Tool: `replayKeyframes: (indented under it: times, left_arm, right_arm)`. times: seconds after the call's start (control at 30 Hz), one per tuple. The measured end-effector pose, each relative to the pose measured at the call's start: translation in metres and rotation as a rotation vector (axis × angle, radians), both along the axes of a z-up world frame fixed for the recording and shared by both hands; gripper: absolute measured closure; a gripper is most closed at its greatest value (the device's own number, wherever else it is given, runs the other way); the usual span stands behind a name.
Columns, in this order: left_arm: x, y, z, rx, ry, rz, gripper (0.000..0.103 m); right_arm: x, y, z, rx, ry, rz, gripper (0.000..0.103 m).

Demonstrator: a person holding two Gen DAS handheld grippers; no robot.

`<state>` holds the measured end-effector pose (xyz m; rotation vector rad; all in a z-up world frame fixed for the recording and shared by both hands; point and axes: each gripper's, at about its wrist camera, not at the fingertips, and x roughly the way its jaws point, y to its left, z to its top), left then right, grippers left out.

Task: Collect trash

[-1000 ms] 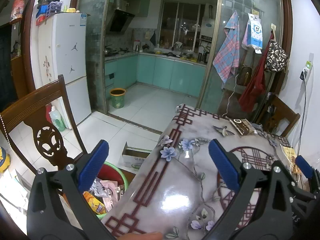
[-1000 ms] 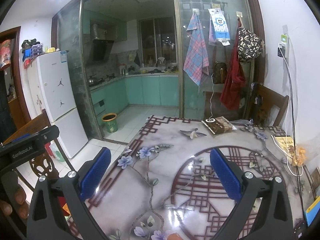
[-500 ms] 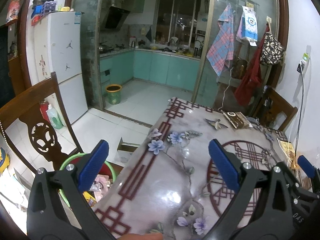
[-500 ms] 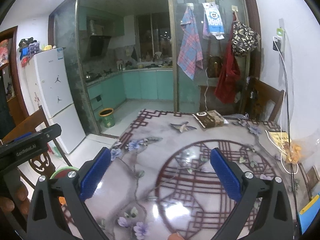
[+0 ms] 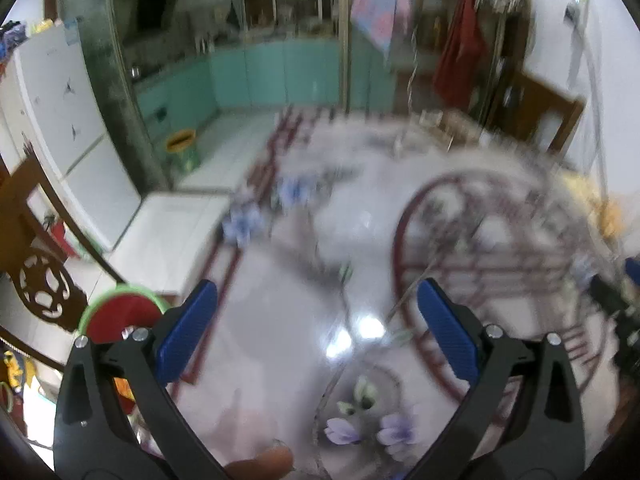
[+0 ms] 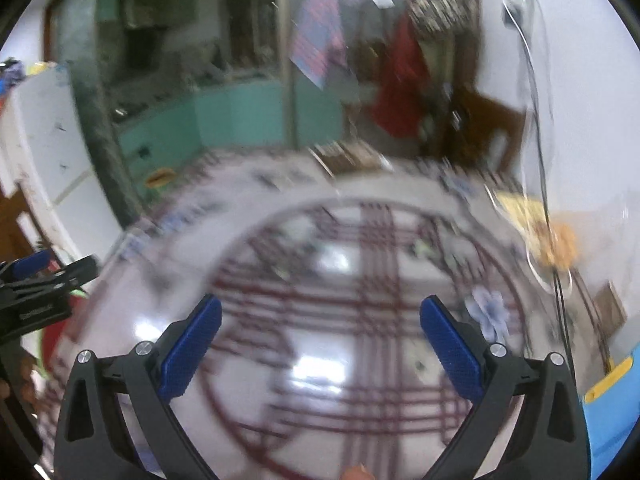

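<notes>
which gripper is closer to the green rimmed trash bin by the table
Left. The left gripper hangs over the table's left edge with the trash bin just beside its left finger; the right gripper is over the table's middle, farther from the bin.

Home dining room: patterned table (image 5: 280, 360), white fridge (image 5: 52, 120), teal kitchen cabinets (image 5: 272, 72).

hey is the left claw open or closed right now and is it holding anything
Open. The left claw has its two blue pads spread wide apart over the table, with nothing between them.
</notes>
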<state>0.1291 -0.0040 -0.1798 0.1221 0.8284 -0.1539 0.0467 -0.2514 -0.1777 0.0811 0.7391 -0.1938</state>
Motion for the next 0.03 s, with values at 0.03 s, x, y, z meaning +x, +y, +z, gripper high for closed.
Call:
replayKeyframes:
  times: [0.03]
  left_arm:
    - [0.003, 0.002, -0.0131, 0.004, 0.02, 0.009, 0.005]
  right_arm:
    - [0.0018, -0.0099, -0.0125, 0.001, 0.029, -0.024, 0.007]
